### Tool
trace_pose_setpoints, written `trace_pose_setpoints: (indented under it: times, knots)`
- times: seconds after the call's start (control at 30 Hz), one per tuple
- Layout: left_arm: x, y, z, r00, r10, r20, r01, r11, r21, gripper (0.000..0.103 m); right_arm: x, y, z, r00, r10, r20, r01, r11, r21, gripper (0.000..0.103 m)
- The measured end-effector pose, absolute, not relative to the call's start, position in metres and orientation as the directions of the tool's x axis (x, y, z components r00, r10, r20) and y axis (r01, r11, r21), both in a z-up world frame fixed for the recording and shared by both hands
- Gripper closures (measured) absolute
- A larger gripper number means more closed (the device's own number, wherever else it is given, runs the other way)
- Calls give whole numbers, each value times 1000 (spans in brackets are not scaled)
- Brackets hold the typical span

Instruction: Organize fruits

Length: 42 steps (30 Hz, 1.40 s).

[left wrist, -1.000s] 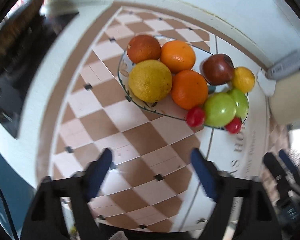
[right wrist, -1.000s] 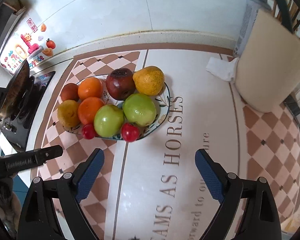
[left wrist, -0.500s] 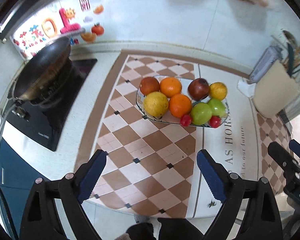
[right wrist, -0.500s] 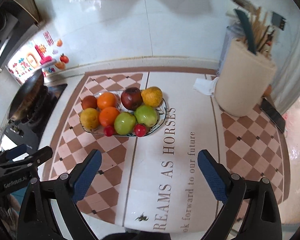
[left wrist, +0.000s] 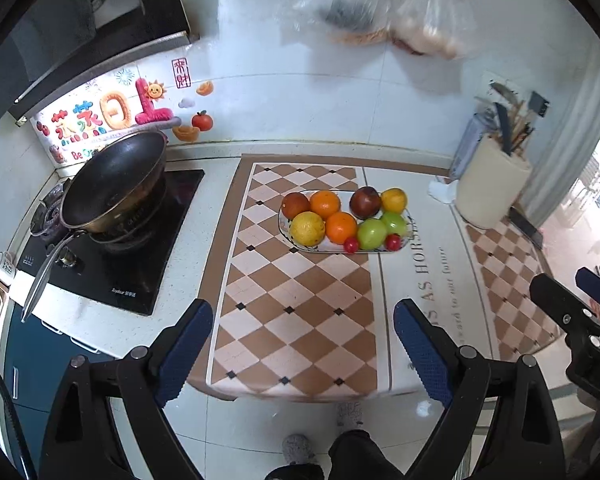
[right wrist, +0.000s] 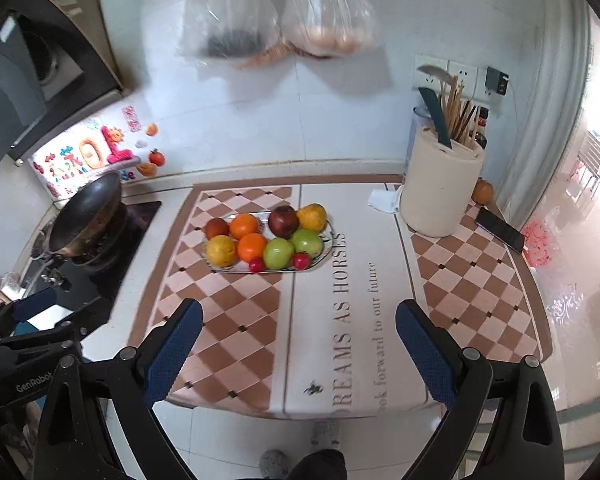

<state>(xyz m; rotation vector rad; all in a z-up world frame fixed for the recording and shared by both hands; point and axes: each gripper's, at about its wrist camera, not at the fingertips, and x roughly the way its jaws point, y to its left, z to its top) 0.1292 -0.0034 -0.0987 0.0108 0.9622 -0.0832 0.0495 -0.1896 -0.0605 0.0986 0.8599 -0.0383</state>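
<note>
At the far left of the worktop (right wrist: 380,176), a dark wok (left wrist: 114,184) sits on the black hob (left wrist: 112,256), its long handle jutting toward the front edge. Next comes the checked mat (left wrist: 300,312), and on it, toward the back, the oval plate (left wrist: 324,249) with all the fruit gathered in neat rows: a brownish orange (left wrist: 295,205), two bright oranges (left wrist: 325,204), a yellow citrus (left wrist: 307,228), a dark red apple (left wrist: 365,201), a yellow pear (left wrist: 394,200), two green apples (left wrist: 372,233) and two small red tomatoes (left wrist: 351,245) along the front rim. Further right stands a cream utensil holder (right wrist: 440,188) with a phone (right wrist: 500,230) lying beside it.

The left gripper (left wrist: 302,344) and the right gripper (right wrist: 298,340) both hang near the front edge, well apart from the plate, each spread wide with nothing between the pads.

The sorting looks done. The risks now are small: the tomatoes sit at the rim and could roll off if the plate or mat is nudged, and a careless sweep to the left could catch the wok handle.
</note>
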Motion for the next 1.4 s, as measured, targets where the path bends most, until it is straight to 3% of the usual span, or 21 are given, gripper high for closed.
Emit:
trace_pose_setpoints:
  times: [0.63, 1.4]
  knots:
    - [50, -1, -48, 642, -72, -763, 82, 996, -25, 10, -42, -188, -12, 688, 54, -724, 32, 994, 104, 3]
    - [156, -14, -96, 585, 34, -810, -4, 999, 39, 10, 97, -207, -69, 616, -7, -788, 74, 996, 49, 3]
